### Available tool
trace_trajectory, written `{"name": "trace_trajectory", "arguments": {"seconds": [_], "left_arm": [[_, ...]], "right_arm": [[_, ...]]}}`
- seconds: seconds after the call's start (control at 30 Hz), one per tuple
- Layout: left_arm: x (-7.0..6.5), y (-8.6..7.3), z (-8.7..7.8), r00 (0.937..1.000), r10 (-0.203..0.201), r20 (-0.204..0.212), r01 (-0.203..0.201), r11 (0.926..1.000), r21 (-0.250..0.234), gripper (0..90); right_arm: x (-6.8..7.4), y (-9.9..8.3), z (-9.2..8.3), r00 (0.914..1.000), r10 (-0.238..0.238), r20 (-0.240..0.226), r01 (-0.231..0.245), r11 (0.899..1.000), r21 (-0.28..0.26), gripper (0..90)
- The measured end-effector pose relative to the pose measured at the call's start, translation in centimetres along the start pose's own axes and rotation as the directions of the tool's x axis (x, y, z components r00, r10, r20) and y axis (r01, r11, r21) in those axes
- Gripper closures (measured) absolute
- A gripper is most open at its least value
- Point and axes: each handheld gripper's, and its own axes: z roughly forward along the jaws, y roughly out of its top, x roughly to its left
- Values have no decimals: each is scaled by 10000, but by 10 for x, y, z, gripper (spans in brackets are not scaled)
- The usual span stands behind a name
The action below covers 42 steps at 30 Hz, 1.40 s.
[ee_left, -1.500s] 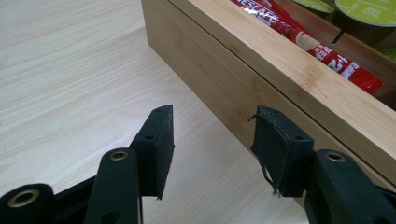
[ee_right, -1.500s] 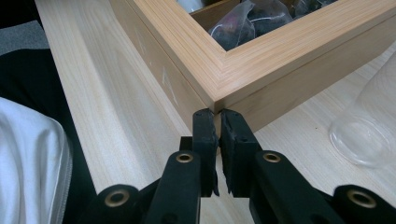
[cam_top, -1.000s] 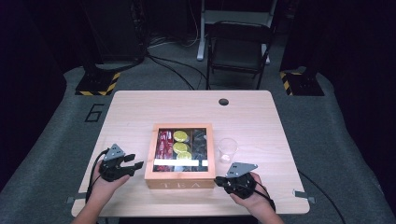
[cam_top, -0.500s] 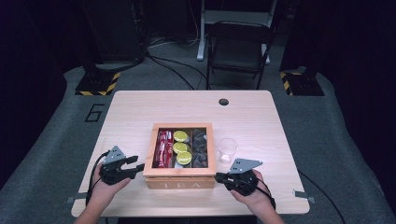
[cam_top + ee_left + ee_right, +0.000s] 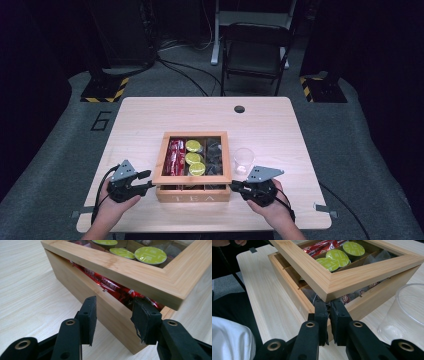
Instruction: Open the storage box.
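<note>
Two claws work at the near corners of a wooden tea box (image 5: pixel 193 192) that sits on the near half of the surface (image 5: pixel 150 112). The right claw (image 5: pixel 328 305) is clenched, its pads nearly together under the near corner of the windowed lid (image 5: pixel 329 282), and the lid rides tilted above the box wall with a gap showing the compartments. The left claw (image 5: pixel 114 312) stands at the other near corner, its jaws having just been closing, with the corner of the box wall between them; the pads do not yet seem to press on it. From each claw the box lies straight ahead and inward, its long side running across between the two hands, so both are about equally near; lifting the lid likely turns on the hinge along the far edge. Inside lie red packets (image 5: pixel 175 156), green-topped pods (image 5: pixel 193 158) and dark bags (image 5: pixel 215 155). A clear cup (image 5: pixel 243 159) stands just right of the box. Farther off, a folding chair (image 5: pixel 255 50) and cables on the dark floor.
</note>
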Motion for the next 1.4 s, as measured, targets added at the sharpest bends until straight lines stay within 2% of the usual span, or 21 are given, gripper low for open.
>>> {"name": "trace_trajectory", "arguments": {"seconds": [0.2,0.23,0.37,0.7,0.83,0.97,1.03,1.07,1.17,1.2,1.4], "left_arm": [[-7,6,-3,9997,233,115,-233,9997,-43,588],[-9,7,-4,9993,325,202,-325,9995,-11,595],[-14,9,-5,9987,423,301,-420,9991,-86,605],[-19,12,-11,9989,307,342,-297,9991,-292,605],[-20,13,-14,9994,77,338,-63,9992,-407,604],[-21,14,-16,9994,-65,348,79,9992,-396,608],[-21,14,-17,9995,-55,321,65,9995,-322,612],[-22,14,-17,9995,-66,300,75,9995,-320,613],[-22,15,-18,9997,21,253,-13,9996,-289,612],[-23,14,-18,9998,-73,206,80,9994,-350,612],[-22,15,-18,9998,-173,-77,170,9990,-424,554]], "right_arm": [[0,2,-2,10000,34,42,-33,9999,-161,840],[0,2,-2,9997,222,47,-221,9995,-226,841],[0,4,-1,9998,186,55,-185,9993,-315,841],[-1,5,0,9996,254,96,-250,9991,-345,841],[-2,6,0,9996,264,44,-262,9988,-423,836],[-4,6,1,9994,333,-8,-333,9979,-554,802],[-3,7,2,9994,332,128,-325,9981,-514,769],[-3,7,2,9997,159,191,-150,9989,-452,760],[-2,8,2,9991,61,408,-44,9991,-419,727],[-2,8,3,9981,-87,606,115,9988,-468,701],[-2,10,3,9968,-11,805,62,9980,-622,595]]}}
